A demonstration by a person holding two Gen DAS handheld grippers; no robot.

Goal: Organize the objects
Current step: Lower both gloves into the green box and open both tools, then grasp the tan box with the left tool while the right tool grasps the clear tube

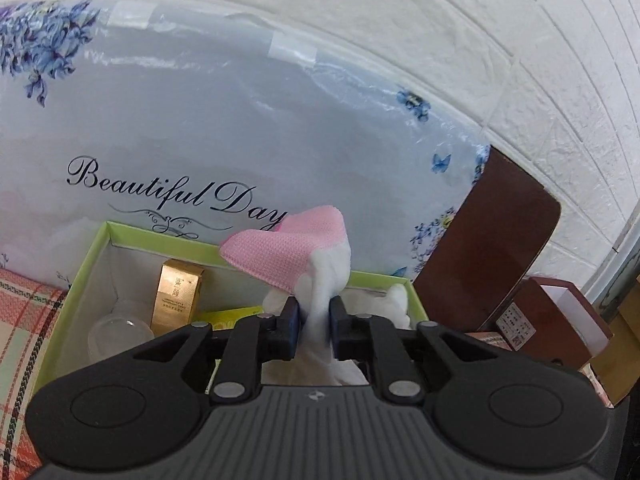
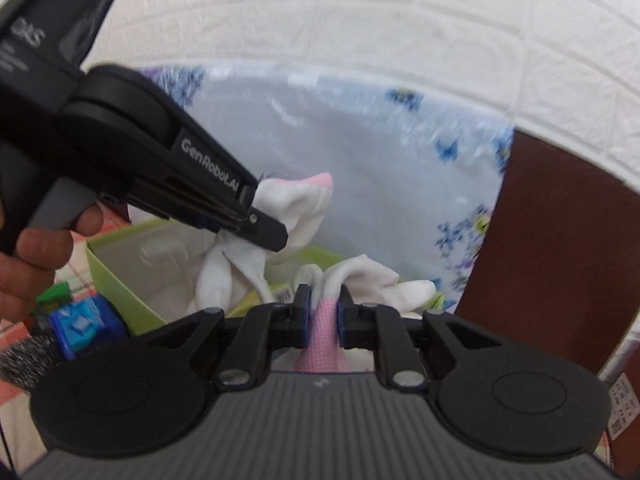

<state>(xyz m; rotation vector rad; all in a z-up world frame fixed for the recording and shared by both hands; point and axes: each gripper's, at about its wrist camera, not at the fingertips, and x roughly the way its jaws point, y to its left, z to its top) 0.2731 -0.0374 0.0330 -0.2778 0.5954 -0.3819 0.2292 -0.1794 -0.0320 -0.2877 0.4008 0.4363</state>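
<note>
1. I have both grippers over the green box [image 1: 96, 256], each pinching part of the pink-and-white socks [image 1: 296, 252].
2. My left gripper [image 1: 314, 316] has its jaws narrowly parted, with white sock fabric bunched between them and the pink toe standing above.
3. My right gripper [image 2: 323, 318] has its jaws nearly closed on a pink sock section, white fabric trailing ahead.
4. The box already holds a gold carton [image 1: 176, 296] and a clear cup [image 1: 120, 334].
5. I judge this the drop-off step: next I should lower both grippers inside the box walls, then open fully so the fabric falls clear.
</note>
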